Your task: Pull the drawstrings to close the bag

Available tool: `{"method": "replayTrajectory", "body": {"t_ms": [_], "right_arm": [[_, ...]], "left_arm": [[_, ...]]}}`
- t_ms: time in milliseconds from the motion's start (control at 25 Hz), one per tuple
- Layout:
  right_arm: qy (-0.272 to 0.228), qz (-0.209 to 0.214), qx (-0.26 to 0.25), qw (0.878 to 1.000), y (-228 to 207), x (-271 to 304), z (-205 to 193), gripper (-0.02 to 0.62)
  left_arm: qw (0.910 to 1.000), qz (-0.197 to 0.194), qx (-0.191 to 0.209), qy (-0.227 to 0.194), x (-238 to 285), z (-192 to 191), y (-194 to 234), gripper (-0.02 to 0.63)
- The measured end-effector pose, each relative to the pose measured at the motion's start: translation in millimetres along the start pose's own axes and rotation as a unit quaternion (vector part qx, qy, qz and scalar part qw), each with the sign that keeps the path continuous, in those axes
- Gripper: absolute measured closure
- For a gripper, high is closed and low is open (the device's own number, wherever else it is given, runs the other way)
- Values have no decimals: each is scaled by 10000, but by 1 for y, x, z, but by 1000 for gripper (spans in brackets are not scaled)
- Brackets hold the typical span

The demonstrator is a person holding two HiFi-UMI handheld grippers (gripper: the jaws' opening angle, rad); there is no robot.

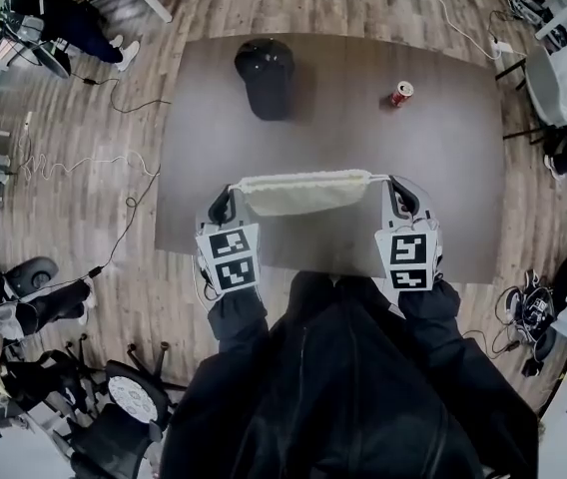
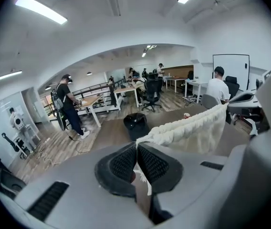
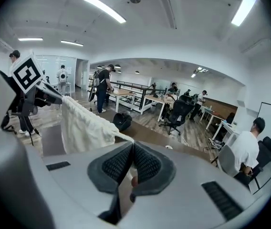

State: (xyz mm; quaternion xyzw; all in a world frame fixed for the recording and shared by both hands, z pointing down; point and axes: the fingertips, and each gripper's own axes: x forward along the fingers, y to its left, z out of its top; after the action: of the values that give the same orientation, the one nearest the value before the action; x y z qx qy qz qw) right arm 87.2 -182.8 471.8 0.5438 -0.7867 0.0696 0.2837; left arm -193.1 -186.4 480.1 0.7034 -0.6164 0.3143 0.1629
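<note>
A cream drawstring bag [image 1: 303,192] hangs in the air between my two grippers, above the near part of the brown table [image 1: 443,158]. Its gathered top edge is stretched straight across. My left gripper [image 1: 232,194] is shut on the drawstring [image 2: 142,139] at the bag's left end. My right gripper [image 1: 383,190] is shut on the drawstring [image 3: 122,136] at the right end. In the left gripper view the bag [image 2: 197,130] runs off to the right; in the right gripper view the bag [image 3: 80,125] hangs at the left.
A black cap [image 1: 267,73] lies at the table's far left and a red can [image 1: 400,93] at its far right. Cables [image 1: 84,163] trail on the wood floor to the left. Chairs and desks stand around, and people work at desks beyond the table.
</note>
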Motion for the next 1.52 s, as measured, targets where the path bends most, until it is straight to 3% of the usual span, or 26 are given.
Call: {"method": "replayTrajectory", "body": {"t_ms": [320,680,880,1520], "right_arm": [[-165,-263,100,9995,-9,-9,16,568],[-246,-536,132,9982,-27,-19,23,568],[-159,-627,183,9977,-33,-20,18,568],[192,-884,387,9951,-55,-26,-17,568]], "left_arm": [[9958,494,-627,-445,-25,17,38,568],[9898,911,-875,-656,-38,23,65,568],[9855,1076,-1135,-661,-39,19,83,568],[9761,1567,-1422,-496,-52,-12,119,568]]}}
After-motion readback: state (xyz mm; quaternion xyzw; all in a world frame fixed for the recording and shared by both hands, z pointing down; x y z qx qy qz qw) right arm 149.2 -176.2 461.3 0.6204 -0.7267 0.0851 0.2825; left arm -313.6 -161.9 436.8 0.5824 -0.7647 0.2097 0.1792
